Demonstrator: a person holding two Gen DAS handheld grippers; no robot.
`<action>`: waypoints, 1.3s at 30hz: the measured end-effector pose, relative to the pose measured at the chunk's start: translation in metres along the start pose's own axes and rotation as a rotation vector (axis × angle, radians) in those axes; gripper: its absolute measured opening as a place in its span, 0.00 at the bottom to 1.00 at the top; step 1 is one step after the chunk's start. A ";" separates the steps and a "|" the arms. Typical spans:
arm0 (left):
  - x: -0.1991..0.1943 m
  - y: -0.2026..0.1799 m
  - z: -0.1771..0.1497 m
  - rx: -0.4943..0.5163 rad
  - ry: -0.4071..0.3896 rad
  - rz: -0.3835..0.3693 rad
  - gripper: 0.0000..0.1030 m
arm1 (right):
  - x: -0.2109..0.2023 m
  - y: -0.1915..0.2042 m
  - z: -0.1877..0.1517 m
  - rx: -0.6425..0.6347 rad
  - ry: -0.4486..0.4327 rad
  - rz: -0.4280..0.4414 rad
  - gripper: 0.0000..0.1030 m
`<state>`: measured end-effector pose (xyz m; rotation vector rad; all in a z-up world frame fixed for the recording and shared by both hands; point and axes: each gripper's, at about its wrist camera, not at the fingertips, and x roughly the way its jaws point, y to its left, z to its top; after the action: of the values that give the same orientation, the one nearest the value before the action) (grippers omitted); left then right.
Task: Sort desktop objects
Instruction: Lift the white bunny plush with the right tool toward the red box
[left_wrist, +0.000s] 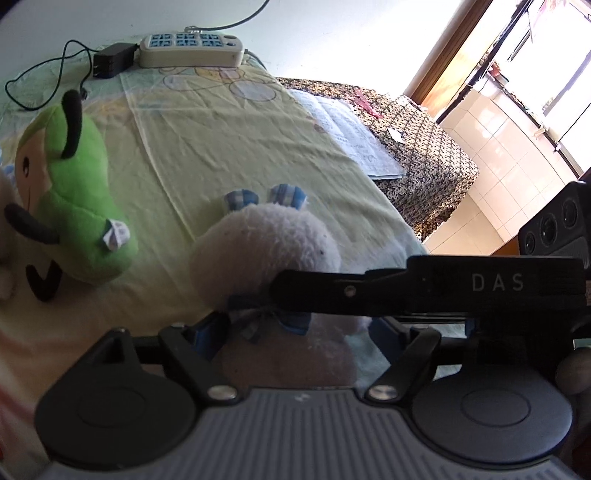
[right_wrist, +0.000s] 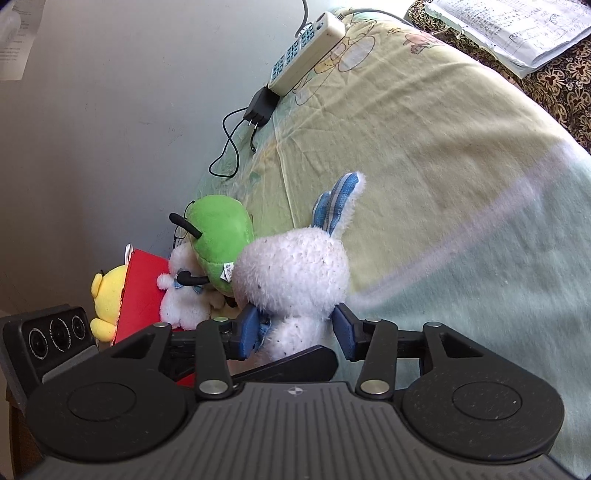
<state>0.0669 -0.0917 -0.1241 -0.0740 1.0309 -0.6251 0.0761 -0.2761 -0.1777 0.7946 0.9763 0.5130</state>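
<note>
The right gripper (right_wrist: 297, 334) is closing its blue pads (right_wrist: 251, 332) on the white bunny plush (right_wrist: 295, 280), which is sitting on the yellow cloth (right_wrist: 424, 155). The left gripper (left_wrist: 299, 328) is flanking the same bunny's body; I cannot tell its grip. A green plush (right_wrist: 218, 236) is leaning just beside it, near a red box (right_wrist: 142, 291).

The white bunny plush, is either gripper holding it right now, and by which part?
The right gripper straddles the white bunny plush at its body below the head, blue pads at both sides. Whether they actually clamp it cannot be told. The left gripper also brackets its body.
</note>
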 end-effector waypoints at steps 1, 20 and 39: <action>0.002 0.000 0.000 -0.005 0.002 0.000 0.79 | 0.002 0.000 -0.001 -0.004 0.002 -0.004 0.50; -0.091 0.023 -0.059 0.077 -0.028 -0.028 0.73 | 0.005 0.083 -0.065 -0.134 0.058 -0.010 0.43; -0.242 0.112 -0.171 0.103 -0.019 -0.015 0.73 | 0.056 0.205 -0.191 -0.212 0.155 0.070 0.43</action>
<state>-0.1095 0.1650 -0.0642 0.0022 0.9793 -0.6891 -0.0722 -0.0423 -0.1077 0.6068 1.0197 0.7347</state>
